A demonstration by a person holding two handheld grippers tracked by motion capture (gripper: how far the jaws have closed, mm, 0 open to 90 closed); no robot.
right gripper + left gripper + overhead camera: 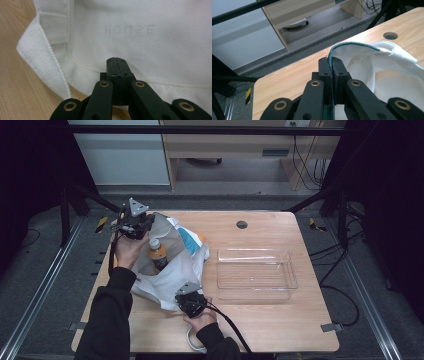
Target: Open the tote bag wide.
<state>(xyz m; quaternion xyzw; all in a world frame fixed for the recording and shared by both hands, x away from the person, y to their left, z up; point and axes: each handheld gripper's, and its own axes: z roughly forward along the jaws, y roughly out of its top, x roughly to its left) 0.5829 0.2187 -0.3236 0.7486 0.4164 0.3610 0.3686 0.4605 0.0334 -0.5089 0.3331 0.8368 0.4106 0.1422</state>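
— Where is the bag, and what have you got hold of?

— The white cloth bag [170, 270] lies on the left half of the table [280, 325], mouth held open, a bottle [158, 255] standing inside. Your left gripper [134, 222] pinches the green-trimmed rim near the table's far-left edge; your right gripper [191, 302] has its jaws pressed together against the bag's near side.

— Any room to move?

— Bare wood in front of you; the clear tray [256, 270] sits just right of the bag.
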